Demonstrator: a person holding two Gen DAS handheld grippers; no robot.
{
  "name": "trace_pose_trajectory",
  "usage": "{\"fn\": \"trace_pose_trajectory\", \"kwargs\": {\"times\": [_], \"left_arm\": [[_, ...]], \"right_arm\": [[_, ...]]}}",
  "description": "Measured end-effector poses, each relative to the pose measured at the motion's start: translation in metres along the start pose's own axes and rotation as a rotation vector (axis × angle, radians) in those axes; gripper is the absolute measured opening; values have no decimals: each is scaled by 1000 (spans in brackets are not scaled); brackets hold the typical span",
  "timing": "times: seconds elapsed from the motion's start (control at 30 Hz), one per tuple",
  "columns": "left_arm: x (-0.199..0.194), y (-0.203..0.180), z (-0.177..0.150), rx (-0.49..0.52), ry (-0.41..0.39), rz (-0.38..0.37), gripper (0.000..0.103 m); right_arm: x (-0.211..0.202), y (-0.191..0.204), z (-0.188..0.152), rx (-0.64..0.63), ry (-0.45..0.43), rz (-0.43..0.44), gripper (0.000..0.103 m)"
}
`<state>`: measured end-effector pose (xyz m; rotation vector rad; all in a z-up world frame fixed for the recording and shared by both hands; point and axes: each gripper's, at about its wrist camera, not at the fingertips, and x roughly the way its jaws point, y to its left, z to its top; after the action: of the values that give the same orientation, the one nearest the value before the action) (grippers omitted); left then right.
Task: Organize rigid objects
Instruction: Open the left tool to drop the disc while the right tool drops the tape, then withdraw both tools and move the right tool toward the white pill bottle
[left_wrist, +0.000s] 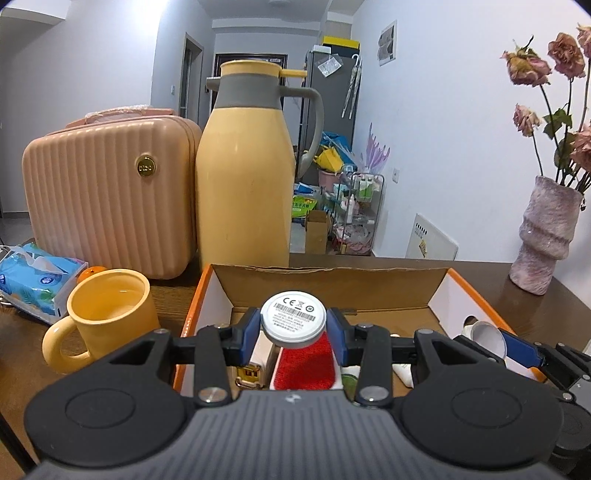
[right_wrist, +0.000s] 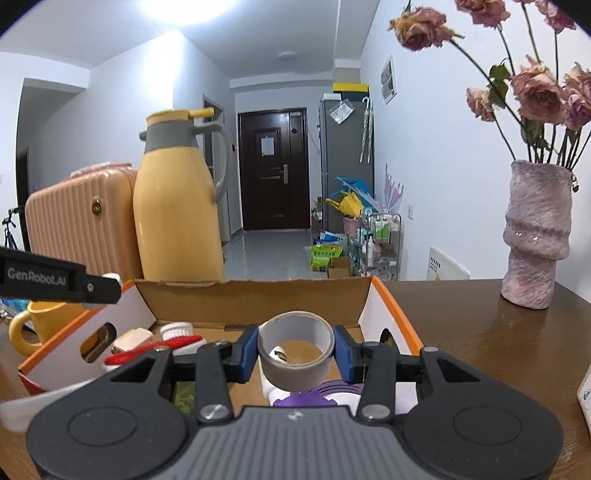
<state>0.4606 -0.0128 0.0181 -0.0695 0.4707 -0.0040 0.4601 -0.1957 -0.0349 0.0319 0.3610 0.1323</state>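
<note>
Brown wooden table (right_wrist: 461, 332), hallway behind. Open cardboard box (left_wrist: 332, 284) sits on it. Left gripper (left_wrist: 293, 326) is clamped on a white round puck (left_wrist: 293, 317), label face toward the camera, held above the box interior; a red-topped item (left_wrist: 306, 363) lies directly below the fingers. Right gripper (right_wrist: 295, 354) is clamped on a grey tape roll (right_wrist: 295, 354), bore axis pointing along the fingers, over the box's right half. Both loads look ready to lower and release. Yellow mug (left_wrist: 107, 314) stands outside, left of the box.

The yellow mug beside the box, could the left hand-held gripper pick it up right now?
Probably not yet: the left hand-held gripper is shut on a white puck, though the yellow mug stands unobstructed.
</note>
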Motion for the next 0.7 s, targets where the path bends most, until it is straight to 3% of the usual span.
{"fn": "trace_pose_trajectory", "kwargs": {"times": [0.37, 0.43, 0.47, 0.5, 0.53, 0.63, 0.7], "left_arm": [[21, 7, -3, 10, 56, 13, 42], [21, 9, -4, 7, 62, 11, 62], [21, 10, -4, 5, 62, 12, 70], [20, 11, -4, 1, 60, 14, 91], [19, 12, -4, -5, 52, 19, 102], [14, 12, -3, -16, 13, 80, 103], [9, 13, -3, -11, -11, 73, 103]], "right_arm": [[11, 1, -7, -15, 61, 17, 43], [10, 1, -7, -20, 59, 9, 55], [8, 1, -7, -19, 50, 3, 73], [6, 0, -7, -16, 37, -3, 89], [4, 0, -7, -14, 21, -13, 94], [1, 0, -5, -9, 0, -31, 100], [0, 0, -6, -14, -5, -42, 103]]}}
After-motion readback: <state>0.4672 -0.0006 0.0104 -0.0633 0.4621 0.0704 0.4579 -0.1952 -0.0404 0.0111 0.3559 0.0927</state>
